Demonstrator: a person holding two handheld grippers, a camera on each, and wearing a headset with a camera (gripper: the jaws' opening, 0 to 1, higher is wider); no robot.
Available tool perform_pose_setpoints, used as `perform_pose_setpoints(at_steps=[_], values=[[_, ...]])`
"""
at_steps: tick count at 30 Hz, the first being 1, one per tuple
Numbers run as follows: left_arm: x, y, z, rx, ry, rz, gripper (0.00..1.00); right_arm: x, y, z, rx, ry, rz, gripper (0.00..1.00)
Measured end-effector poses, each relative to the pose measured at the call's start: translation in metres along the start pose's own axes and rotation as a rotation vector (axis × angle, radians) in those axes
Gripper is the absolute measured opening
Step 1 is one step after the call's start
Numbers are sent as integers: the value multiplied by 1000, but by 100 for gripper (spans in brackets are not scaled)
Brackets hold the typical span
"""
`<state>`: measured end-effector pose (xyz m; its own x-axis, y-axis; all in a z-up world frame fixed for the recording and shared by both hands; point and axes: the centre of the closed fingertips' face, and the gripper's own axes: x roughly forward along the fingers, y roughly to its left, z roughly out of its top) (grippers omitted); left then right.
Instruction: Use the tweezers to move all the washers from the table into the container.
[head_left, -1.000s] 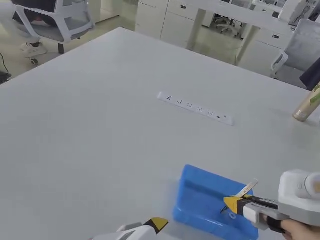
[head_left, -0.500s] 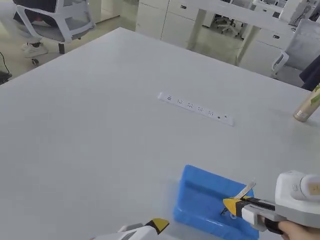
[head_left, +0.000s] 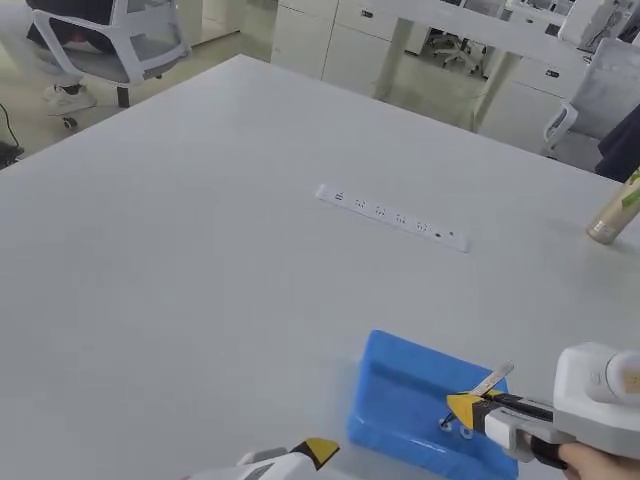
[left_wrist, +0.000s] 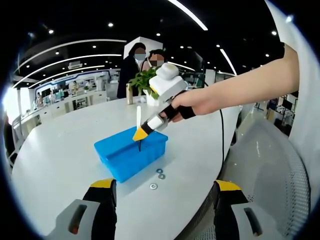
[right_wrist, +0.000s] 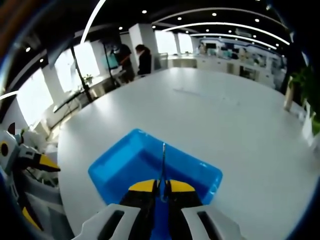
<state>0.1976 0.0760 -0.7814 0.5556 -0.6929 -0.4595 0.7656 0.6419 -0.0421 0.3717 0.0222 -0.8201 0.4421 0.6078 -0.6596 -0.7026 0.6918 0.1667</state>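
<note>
Tweezers (right_wrist: 163, 162) sit clamped in our right gripper (right_wrist: 161, 186), its jaws pressed together on them, tips poised over the blue container (right_wrist: 125, 167); whether they pinch a washer we cannot tell; our left gripper (left_wrist: 165, 186) hangs empty (jaws spread wide); a few washers (left_wrist: 153, 186) lie on the table (left_wrist: 60, 150), just beside the container.

Right tool (head_left: 462, 408), clamped on the tweezers (head_left: 495, 380), sits a little further left and lower over the blue container (head_left: 400, 390) than a second ago. So the tweezers' tip pokes a touch deeper into it now. Most of that shift comes in the first half second. Left tool (head_left: 320, 450) is a hair lower in the head view too.
</note>
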Motion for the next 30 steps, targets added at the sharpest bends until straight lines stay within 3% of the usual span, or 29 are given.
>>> perform_pose_setpoints(at_steps=[12,20,30], values=[[0,0,0,1,0,-2,80,-15,5,8,5,-43,-2,5],[0,-1,0,4,1,-6,80,-35,19,13,-4,-88,13,5],[1,-3,0,8,3,-13,79,-58,39,4,10,-105,29,5]])
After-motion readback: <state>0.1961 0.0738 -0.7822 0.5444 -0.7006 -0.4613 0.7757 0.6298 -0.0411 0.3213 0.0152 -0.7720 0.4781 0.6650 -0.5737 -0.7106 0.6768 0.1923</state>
